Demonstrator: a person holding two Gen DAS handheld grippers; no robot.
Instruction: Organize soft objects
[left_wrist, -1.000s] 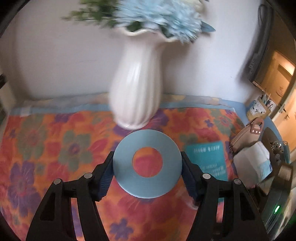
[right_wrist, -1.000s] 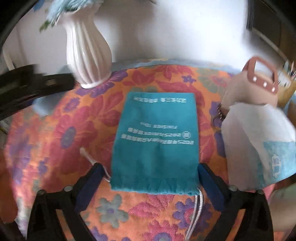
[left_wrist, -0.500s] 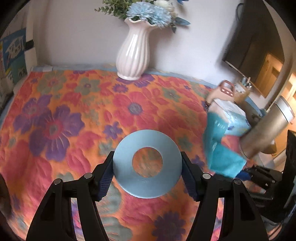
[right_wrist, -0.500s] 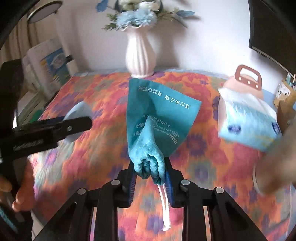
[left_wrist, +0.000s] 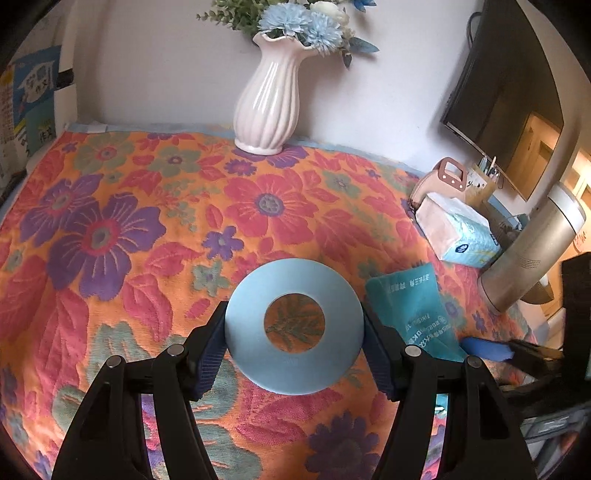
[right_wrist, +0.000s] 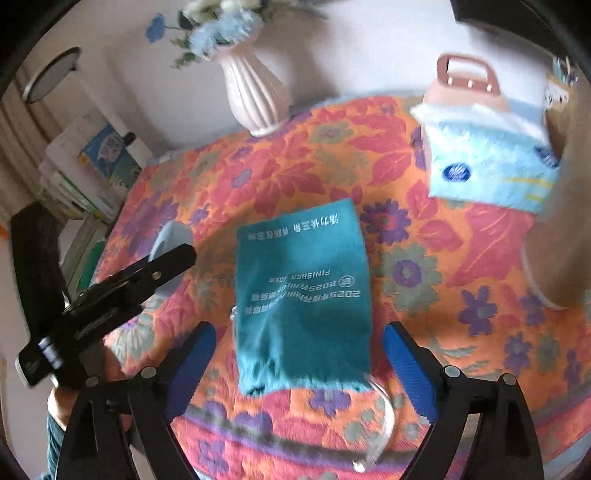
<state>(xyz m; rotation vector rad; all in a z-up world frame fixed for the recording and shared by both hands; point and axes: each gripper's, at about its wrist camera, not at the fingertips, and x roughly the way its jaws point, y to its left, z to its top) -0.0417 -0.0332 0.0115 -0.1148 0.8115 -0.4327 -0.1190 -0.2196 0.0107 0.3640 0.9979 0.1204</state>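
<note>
On the left, the left gripper (left_wrist: 294, 328) has its jaws closed on a pale blue ring (left_wrist: 294, 326), squeezing its two edges. The ring is held up off the flowery cloth (left_wrist: 110, 236) that covers the worktop.

Further right, a teal drawstring bag (right_wrist: 301, 295) lies flat on the cloth, with its gathered mouth and white cord (right_wrist: 380, 424) toward the near edge. The right gripper (right_wrist: 299, 369) hangs over that end with its jaws wide open, one on each side of the bag and holding nothing.

The ring most likely goes into the bag. To do that well, the right jaws should pinch only the top layer at the mouth and lift it so the bag opens. Then the ring can slide in flat. Pinching both layers would keep the bag shut.

On the far right, a tissue pack (right_wrist: 487, 162) sits near the bag, so move slowly there.
</note>
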